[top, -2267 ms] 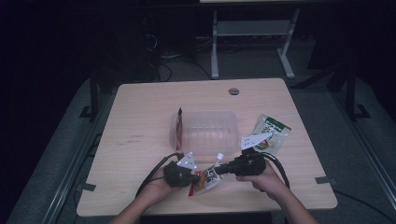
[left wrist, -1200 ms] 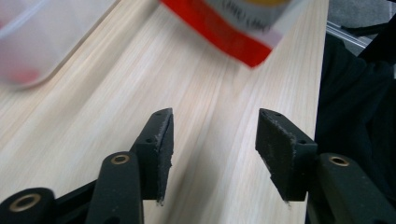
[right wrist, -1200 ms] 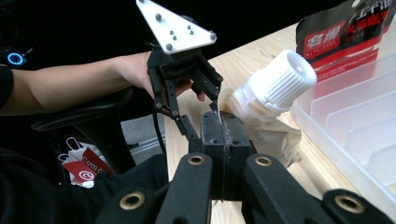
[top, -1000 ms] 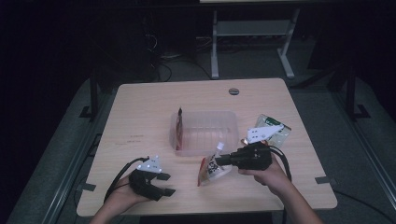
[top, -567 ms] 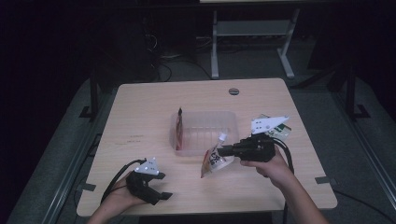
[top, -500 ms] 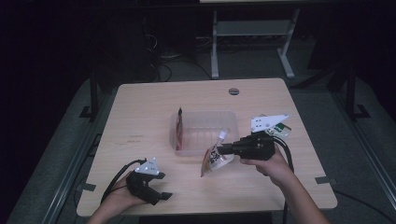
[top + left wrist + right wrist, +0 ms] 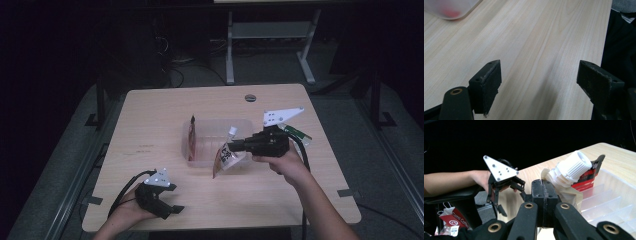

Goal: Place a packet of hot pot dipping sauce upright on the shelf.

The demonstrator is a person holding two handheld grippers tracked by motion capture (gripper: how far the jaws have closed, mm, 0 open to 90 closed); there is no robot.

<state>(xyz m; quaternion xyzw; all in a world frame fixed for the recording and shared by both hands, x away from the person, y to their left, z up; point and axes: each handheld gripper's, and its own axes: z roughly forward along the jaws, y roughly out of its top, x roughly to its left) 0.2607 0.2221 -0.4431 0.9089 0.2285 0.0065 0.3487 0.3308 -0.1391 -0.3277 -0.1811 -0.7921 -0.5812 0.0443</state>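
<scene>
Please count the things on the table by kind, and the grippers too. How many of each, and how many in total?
Spouted pouches: 2 (one held over the bin, one upright in it)
Clear plastic bin: 1
Green packet: 1
Grippers: 2 (left, right)
Total: 6

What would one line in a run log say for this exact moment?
right tool: shut on spouted pouch | pouch: at clear bin front edge | left tool: open, above table

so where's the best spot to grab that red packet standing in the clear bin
Likely its top edge. The red packet stands upright on edge against the left wall of the clear bin, so that free edge sticks up. Bring a tool straight down from above, jaws either side of the thin packet.
</scene>
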